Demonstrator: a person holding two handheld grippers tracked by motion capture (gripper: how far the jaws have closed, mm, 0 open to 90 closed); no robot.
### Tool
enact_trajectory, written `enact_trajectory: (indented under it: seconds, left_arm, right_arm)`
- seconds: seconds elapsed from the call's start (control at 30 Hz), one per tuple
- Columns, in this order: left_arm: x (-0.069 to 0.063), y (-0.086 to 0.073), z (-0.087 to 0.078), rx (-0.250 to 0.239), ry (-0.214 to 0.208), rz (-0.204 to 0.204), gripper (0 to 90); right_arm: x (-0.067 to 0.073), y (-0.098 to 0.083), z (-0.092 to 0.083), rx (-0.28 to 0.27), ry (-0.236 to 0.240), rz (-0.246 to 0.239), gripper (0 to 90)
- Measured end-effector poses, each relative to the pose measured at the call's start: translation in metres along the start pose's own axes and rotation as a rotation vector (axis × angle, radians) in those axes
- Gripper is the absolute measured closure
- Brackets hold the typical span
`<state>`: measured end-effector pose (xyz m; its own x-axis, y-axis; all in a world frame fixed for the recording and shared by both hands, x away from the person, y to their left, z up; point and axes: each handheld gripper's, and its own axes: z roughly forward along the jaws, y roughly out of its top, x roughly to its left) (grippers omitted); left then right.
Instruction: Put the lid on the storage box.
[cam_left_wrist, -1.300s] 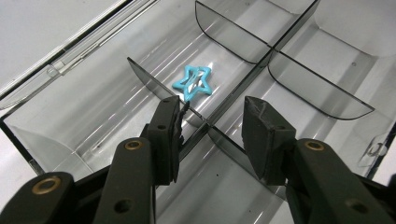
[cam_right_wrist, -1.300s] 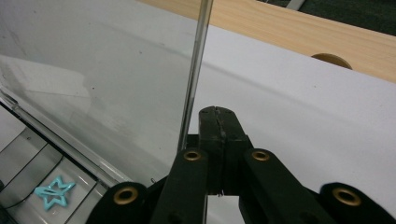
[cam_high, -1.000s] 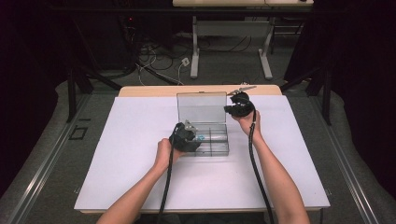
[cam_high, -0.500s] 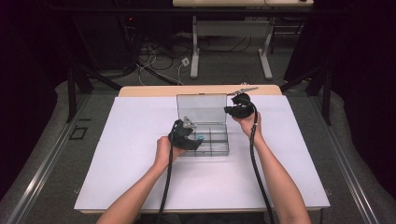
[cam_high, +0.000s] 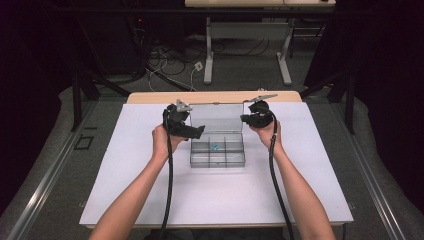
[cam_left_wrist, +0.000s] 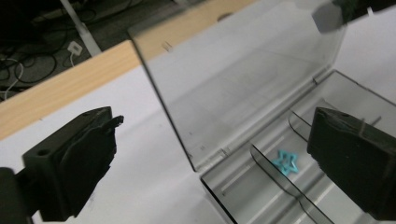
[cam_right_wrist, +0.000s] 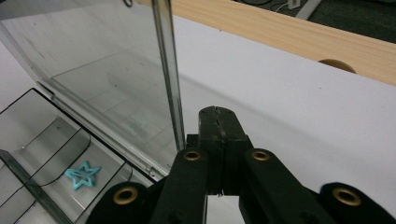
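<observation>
Counting one star (cam_left_wrist: 286, 161), one box (cam_high: 217, 159)

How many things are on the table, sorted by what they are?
Clear box with its lid up: 1
Blue star inside the box: 1
Claws held by the hands: 2, the left claw and the right claw
Total: 4

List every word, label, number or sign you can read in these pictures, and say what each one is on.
None: no readable text in any view.
The clear plastic box and its raised lid are unmarked.
The blue star in the box is plain.
The white table cover carries no print.
</observation>
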<state>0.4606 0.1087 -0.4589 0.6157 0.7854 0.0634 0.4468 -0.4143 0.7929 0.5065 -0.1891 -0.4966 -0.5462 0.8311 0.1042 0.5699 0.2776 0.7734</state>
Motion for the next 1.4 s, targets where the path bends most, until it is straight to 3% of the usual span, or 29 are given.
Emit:
enact_trajectory:
  seconds: [0.07, 0.17, 0.33, 0.57, 0.67, 1.07, 1.3, 1.4]
  left_arm:
    - [0.002, 0.004, -0.005, -0.035, 0.009, 0.007, 21.9]
    - [0.003, 0.006, -0.010, -0.081, 0.026, 0.034, 39.5]
    - [0.006, 0.008, -0.013, -0.095, 0.003, 0.040, 55.5]
    - [0.008, 0.008, -0.016, -0.093, -0.014, 0.037, 70.7]
    - [0.010, 0.007, -0.018, -0.089, -0.035, 0.026, 74.0]
    - [0.010, 0.004, -0.023, -0.089, -0.056, 0.020, 76.5]
    - [0.009, 0.004, -0.025, -0.077, -0.064, 0.029, 76.5]
    - [0.009, 0.004, -0.026, -0.075, -0.066, 0.028, 76.6]
  right_arm:
    - [0.000, 0.000, -0.001, 0.001, 0.002, -0.009, 90.0]
    - [0.001, -0.001, -0.003, -0.002, 0.003, -0.020, 90.0]
    - [0.002, -0.001, -0.005, 0.008, -0.001, -0.034, 90.0]
    - [0.005, 0.000, -0.009, 0.006, 0.004, -0.041, 90.0]
    - [0.005, 0.000, -0.014, 0.000, 0.009, -0.042, 90.0]
    - [0.007, 0.002, -0.051, -0.004, 0.010, -0.066, 82.3]
    - [0.021, 0.008, -0.067, -0.006, 0.028, -0.104, 73.9]
    - [0.029, 0.014, -0.070, -0.014, 0.018, -0.145, 72.3]
